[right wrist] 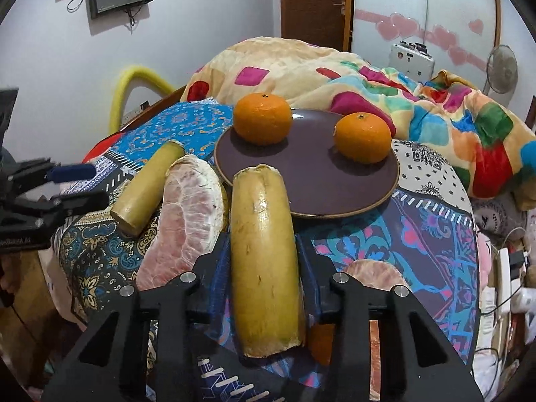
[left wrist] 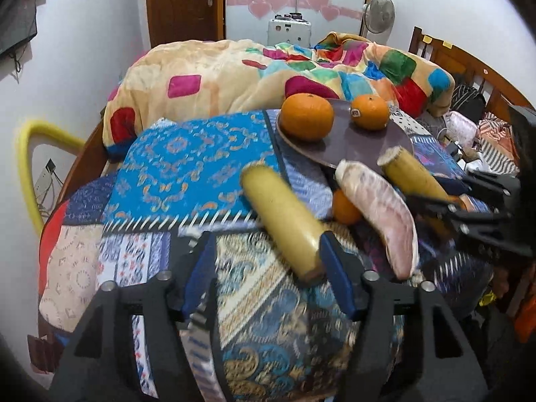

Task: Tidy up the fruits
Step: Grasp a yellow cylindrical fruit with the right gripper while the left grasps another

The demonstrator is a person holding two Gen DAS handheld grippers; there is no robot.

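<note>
The right gripper (right wrist: 263,254) clenches a banana piece (right wrist: 263,261) at six o'clock from the plate (right wrist: 311,181). The left gripper (left wrist: 264,268) stands released beside another banana piece (left wrist: 284,224). The smooth peel could slip out, I judge, knocking the oranges (right wrist: 263,119) off.

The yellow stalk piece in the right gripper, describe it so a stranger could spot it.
Start at the dark purple round plate holding two oranges. Just in front lies a yellow cut cylinder stalk, clamped in the right gripper. Its shorter twin lies free beside the pink peeled pomelo segment.
</note>
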